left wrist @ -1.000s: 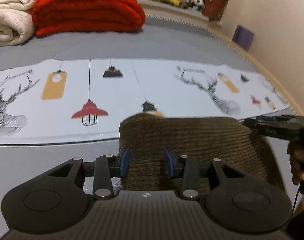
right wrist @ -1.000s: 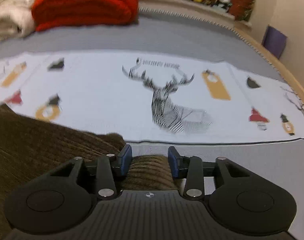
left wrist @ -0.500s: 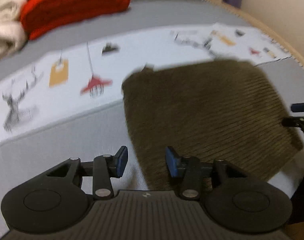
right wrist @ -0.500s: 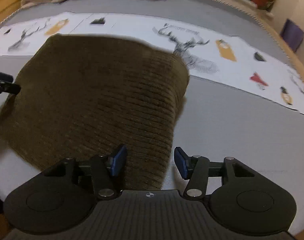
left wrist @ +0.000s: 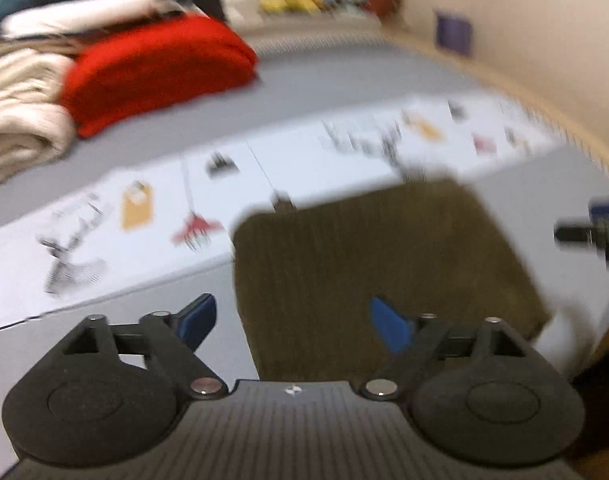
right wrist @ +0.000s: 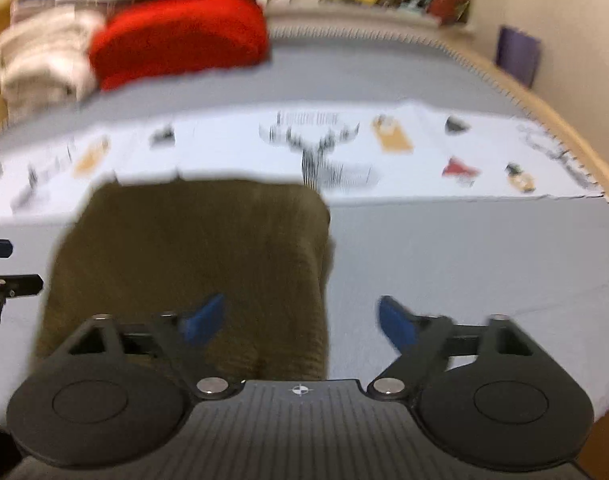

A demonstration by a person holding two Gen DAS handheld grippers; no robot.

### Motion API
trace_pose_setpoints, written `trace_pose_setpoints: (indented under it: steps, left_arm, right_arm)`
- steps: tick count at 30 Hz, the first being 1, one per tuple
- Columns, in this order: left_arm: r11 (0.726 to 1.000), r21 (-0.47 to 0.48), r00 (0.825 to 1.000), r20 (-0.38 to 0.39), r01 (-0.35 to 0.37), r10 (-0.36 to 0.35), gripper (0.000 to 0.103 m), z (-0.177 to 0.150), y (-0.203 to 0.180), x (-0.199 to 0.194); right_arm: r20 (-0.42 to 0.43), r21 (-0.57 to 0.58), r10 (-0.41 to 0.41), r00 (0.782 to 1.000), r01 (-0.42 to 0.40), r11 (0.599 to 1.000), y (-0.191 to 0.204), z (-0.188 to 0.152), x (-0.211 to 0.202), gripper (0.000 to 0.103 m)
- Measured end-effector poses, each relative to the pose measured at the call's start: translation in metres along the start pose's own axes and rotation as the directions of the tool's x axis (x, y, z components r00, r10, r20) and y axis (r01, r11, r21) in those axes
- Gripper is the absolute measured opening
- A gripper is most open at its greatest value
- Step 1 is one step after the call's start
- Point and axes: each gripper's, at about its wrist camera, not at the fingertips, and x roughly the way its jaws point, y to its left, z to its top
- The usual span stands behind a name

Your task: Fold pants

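Both views are motion-blurred. The brown corduroy pants (left wrist: 380, 276) lie folded in a flat rectangle on the grey bed (right wrist: 464, 264), their far edge overlapping the printed sheet (left wrist: 304, 164) — its motifs smeared. The left tool (left wrist: 292, 322) and right tool (right wrist: 300, 320) hover with jaws spread wide, gripping nothing — the pants' near edge is hidden behind them.

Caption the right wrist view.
Right gripper open above folded brown pants on the grey bed.
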Motion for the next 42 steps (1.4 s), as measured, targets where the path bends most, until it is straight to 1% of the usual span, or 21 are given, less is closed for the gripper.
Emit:
trace_pose_setpoints:
  steps: [2,3,4,5,7,8,9,10,11,12,13,14,15,18,22,25,26,31,34,42]
  left_arm:
    - [0.998,-0.046,0.996,0.078,-0.048,0.052,0.099,0.002,-0.005,-0.033]
    - [0.996,-0.066,0.99,0.119,-0.063,0.07,0.101,0.001,-0.007,-0.048]
    - [0.996,-0.081,0.986,0.158,-0.04,0.052,0.101,-0.001,-0.009,-0.062]
    - [0.995,-0.102,0.983,0.178,-0.021,0.039,0.102,-0.003,-0.011,-0.07]
    - [0.983,-0.183,0.98,0.188,-0.035,0.07,0.102,-0.014,-0.017,-0.077]
    - [0.976,-0.217,0.98,0.186,-0.028,0.07,0.102,-0.022,-0.02,-0.076]
    - [0.971,-0.237,0.983,0.172,-0.024,0.066,0.102,-0.032,-0.025,-0.071]
    - [0.971,-0.237,0.989,0.132,-0.033,0.066,0.102,-0.038,-0.03,-0.062]
    - [0.973,-0.226,0.996,0.059,-0.052,0.067,0.102,-0.042,-0.035,-0.048]
    - [0.974,-0.217,0.997,-0.036,-0.069,0.062,0.102,-0.043,-0.041,-0.034]
    - [0.973,-0.22,0.996,-0.072,-0.065,0.051,0.102,-0.042,-0.045,-0.026]
    - [0.973,-0.223,0.997,-0.067,-0.053,0.038,0.102,-0.04,-0.045,-0.021]
    - [0.978,-0.205,0.998,-0.057,-0.049,0.038,0.102,-0.037,-0.049,-0.017]
    - [0.988,-0.133,0.995,-0.071,-0.075,0.066,0.102,-0.034,-0.059,-0.003]
    - [0.986,-0.152,0.991,-0.125,-0.069,0.05,0.102,-0.035,-0.052,0.024]
    - [0.985,-0.135,0.986,-0.141,-0.107,0.087,0.102,-0.042,-0.049,0.031]
    - [0.985,-0.135,0.986,-0.143,-0.107,0.088,0.102,-0.045,-0.046,0.036]
    - [0.976,-0.209,0.988,-0.154,-0.057,0.025,0.102,-0.044,-0.039,0.036]
    - [0.978,-0.201,0.989,-0.146,-0.06,0.03,0.102,-0.044,-0.039,0.034]
    - [0.978,-0.2,0.986,-0.162,-0.062,0.03,0.103,-0.047,-0.038,0.038]
  right_arm:
    - [0.063,0.003,0.031,0.998,-0.032,0.999,0.004,0.0,-0.024,0.094]
    - [0.093,-0.004,0.047,0.995,-0.047,0.999,0.007,-0.002,-0.035,0.097]
    - [0.119,-0.013,0.055,0.991,-0.054,0.998,0.009,-0.004,-0.043,0.101]
    - [0.137,-0.018,0.054,0.989,-0.052,0.998,0.011,-0.008,-0.049,0.102]
    - [0.157,0.0,0.043,0.987,-0.043,0.999,0.011,-0.017,-0.053,0.102]
    - [0.149,0.024,0.041,0.988,-0.045,0.999,0.011,-0.022,-0.049,0.102]
    - [0.122,0.053,0.04,0.992,-0.046,0.998,0.011,-0.024,-0.043,0.102]
    - [0.087,0.084,0.041,0.995,-0.049,0.995,0.011,-0.026,-0.037,0.102]
    - [0.064,0.105,0.046,0.997,-0.053,0.993,0.011,-0.026,-0.031,0.102]
    - [0.054,0.103,0.047,0.997,-0.052,0.993,0.012,-0.027,-0.027,0.102]
    - [0.052,0.083,0.038,0.998,-0.042,0.996,0.018,-0.03,-0.028,0.102]
    - [0.054,0.056,0.022,0.998,-0.025,0.998,0.02,-0.031,-0.027,0.102]
    - [0.053,0.04,0.013,0.999,-0.015,0.999,0.022,-0.033,-0.028,0.102]
    - [0.023,0.011,0.017,1.0,-0.017,1.0,0.024,-0.037,-0.023,0.102]
    - [0.001,-0.024,-0.004,1.0,0.004,1.0,0.024,-0.04,-0.015,0.102]
    - [-0.017,-0.03,-0.009,1.0,0.009,1.0,0.022,-0.04,-0.008,0.102]
    - [-0.021,-0.031,-0.015,1.0,0.014,0.999,0.021,-0.04,-0.006,0.102]
    - [-0.035,-0.015,-0.01,0.999,0.009,1.0,0.019,-0.039,0.0,0.102]
    - [-0.04,-0.021,0.0,0.999,0.0,1.0,0.022,-0.039,0.001,0.102]
    - [-0.048,-0.053,0.008,0.999,-0.011,0.999,0.031,-0.039,0.004,0.102]
